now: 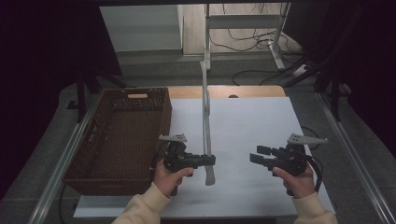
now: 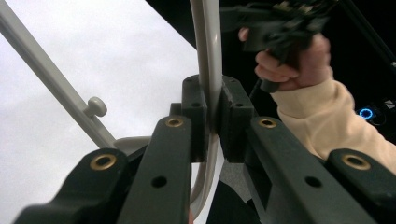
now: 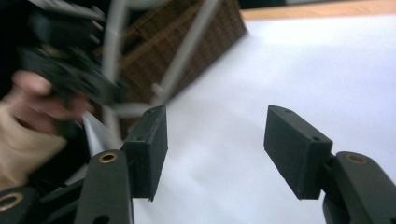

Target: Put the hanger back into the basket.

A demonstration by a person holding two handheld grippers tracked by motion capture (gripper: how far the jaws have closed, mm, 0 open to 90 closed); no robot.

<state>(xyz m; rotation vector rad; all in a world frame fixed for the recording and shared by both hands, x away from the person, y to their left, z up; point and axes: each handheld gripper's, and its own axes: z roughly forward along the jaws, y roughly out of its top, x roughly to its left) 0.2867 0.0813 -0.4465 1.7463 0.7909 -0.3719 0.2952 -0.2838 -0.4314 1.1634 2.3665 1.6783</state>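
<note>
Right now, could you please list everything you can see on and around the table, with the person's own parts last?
Basket: one, brown wicker, left side of the table.
Sheet: one, white, covering the tabletop.
Table: one, wooden edge showing at the far side.
Hanger: one, pale grey, standing up from the sheet, clamped near its lower end.
Cables: several, dark, on the floor beyond the table.
Left tongs: black, shut on the hanger.
Right tongs: black, open, nothing between them.
Sleeves: two, cream.

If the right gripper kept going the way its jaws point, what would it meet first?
Probably the grey tongs held upright in the left gripper. The right gripper points left across the white sheet with jaws open and empty; depth is uncertain.
</note>
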